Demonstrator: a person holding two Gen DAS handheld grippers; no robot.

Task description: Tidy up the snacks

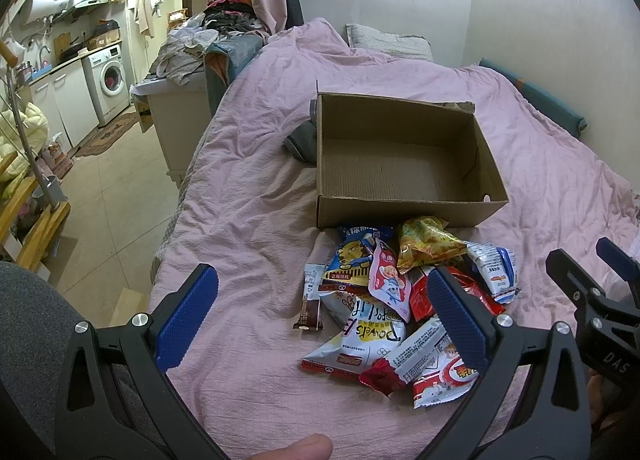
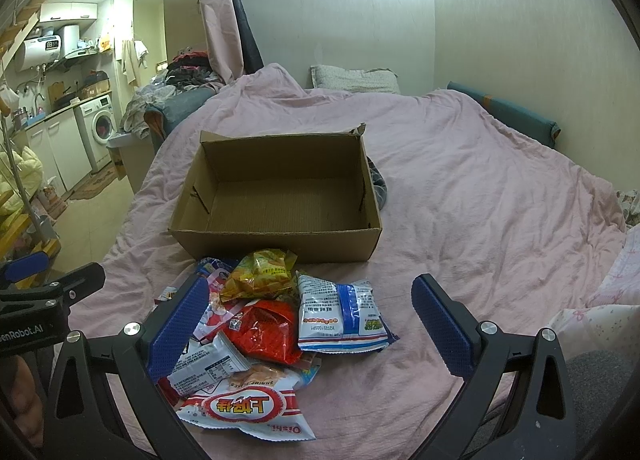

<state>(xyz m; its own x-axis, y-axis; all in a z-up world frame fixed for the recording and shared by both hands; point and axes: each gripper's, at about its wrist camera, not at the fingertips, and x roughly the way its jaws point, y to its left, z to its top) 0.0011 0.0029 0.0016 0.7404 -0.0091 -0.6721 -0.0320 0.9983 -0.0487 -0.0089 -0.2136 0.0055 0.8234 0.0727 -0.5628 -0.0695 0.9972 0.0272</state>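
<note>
Nearest, left gripper [image 1: 320,312] and right gripper [image 2: 310,324] both spread wide, holding nothing, hovering low over the bed [image 1: 248,196]. Just beyond the fingertips, snacks [image 2: 276,320] heaped in one loose pile, packets overlapping: white bags nearest, red [image 2: 266,330] in the middle, yellow [image 2: 260,274] farthest, almost touching the box [image 2: 280,196]. Farther on, box open and bare inside. Sorting apparently not begun; every packet yet to go in.

Glare on far wall (fisheye-bent edges)
</note>
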